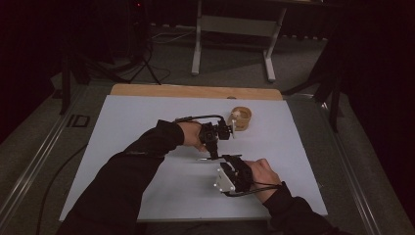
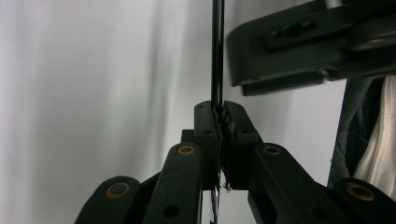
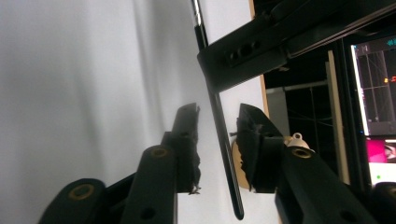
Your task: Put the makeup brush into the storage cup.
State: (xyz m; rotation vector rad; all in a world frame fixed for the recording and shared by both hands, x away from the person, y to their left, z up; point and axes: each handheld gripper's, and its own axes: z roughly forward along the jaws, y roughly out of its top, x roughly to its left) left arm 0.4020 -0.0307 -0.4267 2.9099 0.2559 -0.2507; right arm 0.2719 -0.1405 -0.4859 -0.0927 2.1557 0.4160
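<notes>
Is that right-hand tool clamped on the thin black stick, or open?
Open. In the right gripper view the right tool has its jaws apart, and the thin black stick runs through the gap, apparently untouched.

Glossy dark pen (image 3: 225, 154), matt white sheet (image 1: 147, 127), wooden table edge (image 1: 195, 91)

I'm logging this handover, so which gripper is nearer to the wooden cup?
Left. The left gripper, shut on a thin rod, sits just beside the wooden cup; the right gripper is open around the rod, nearer the person.
</notes>
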